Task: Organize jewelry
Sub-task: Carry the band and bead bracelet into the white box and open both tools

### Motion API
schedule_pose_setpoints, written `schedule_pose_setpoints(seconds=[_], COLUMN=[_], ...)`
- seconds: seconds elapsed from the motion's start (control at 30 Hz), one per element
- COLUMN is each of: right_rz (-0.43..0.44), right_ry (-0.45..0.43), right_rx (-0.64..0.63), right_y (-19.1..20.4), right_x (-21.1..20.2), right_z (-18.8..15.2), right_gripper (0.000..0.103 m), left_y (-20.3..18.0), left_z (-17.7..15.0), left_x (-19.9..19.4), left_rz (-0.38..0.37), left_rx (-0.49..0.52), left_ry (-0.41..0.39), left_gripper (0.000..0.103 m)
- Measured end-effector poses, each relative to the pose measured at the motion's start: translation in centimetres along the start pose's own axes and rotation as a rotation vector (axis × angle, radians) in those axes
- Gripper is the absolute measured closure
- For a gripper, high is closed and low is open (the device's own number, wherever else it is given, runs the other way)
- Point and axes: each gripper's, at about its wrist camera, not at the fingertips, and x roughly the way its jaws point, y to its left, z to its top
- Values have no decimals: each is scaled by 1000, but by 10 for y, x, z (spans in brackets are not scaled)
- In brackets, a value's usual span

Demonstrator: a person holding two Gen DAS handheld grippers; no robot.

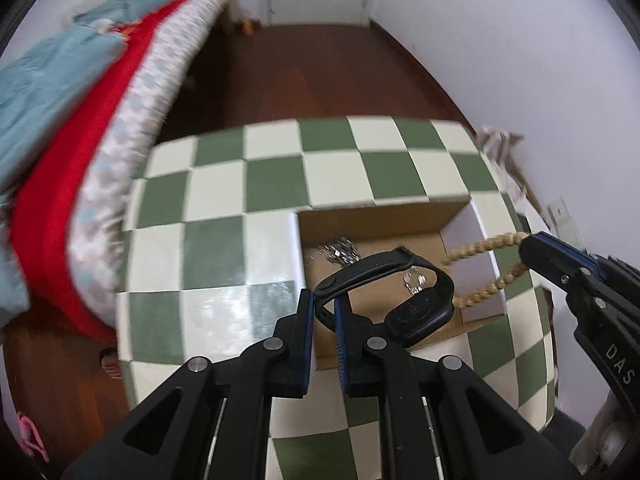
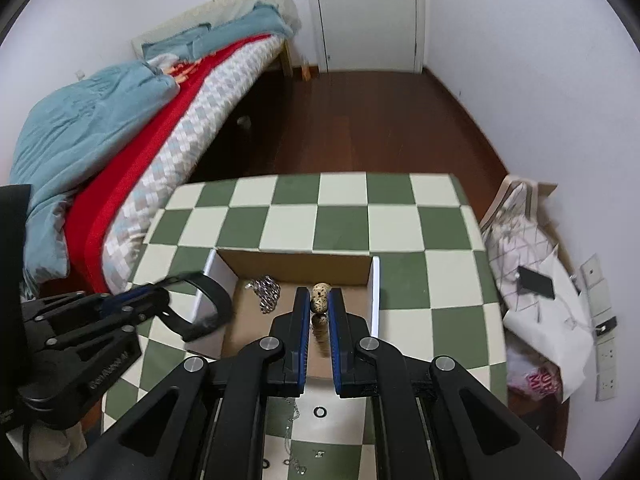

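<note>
My left gripper (image 1: 323,300) is shut on the strap of a black watch (image 1: 416,312) and holds it over the open cardboard box (image 1: 372,220). It also shows in the right wrist view (image 2: 160,300) with the watch (image 2: 208,308) at the box's left wall. My right gripper (image 2: 319,300) is shut on a tan bead bracelet (image 2: 320,296) above the box (image 2: 292,266). The beads (image 1: 480,276) hang into the box in the left wrist view, from the right gripper (image 1: 532,248). A silver chain (image 2: 266,290) lies inside the box.
The box sits on a green and cream checkered table (image 2: 360,220). A small ring (image 2: 321,412) and a thin chain (image 2: 294,432) lie on the table near me. A bed (image 2: 120,128) stands left. Bags and clutter (image 2: 536,280) lie right.
</note>
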Motion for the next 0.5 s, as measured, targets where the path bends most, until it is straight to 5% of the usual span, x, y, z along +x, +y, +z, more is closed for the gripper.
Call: schedule_pose_setpoints(seconds=[0.3, 0.33, 0.37, 0.43, 0.5], right_rz=[77, 87, 86, 77, 62], right_ry=[153, 168, 176, 176, 164], right_rx=[55, 67, 71, 79, 81], right_y=[-17, -20, -21, -23, -24], right_x=[51, 56, 58, 58, 53], right_z=[-5, -4, -4, -3, -1], right_gripper=[93, 93, 92, 81, 58], left_y=[1, 2, 2, 4, 7], left_z=[14, 15, 18, 22, 25], left_x=[29, 27, 23, 17, 8], left_rz=[-32, -34, -27, -19, -7], left_rx=[-26, -30, -33, -35, -48], left_ry=[70, 60, 41, 11, -19], left_gripper=[83, 68, 40, 7, 6])
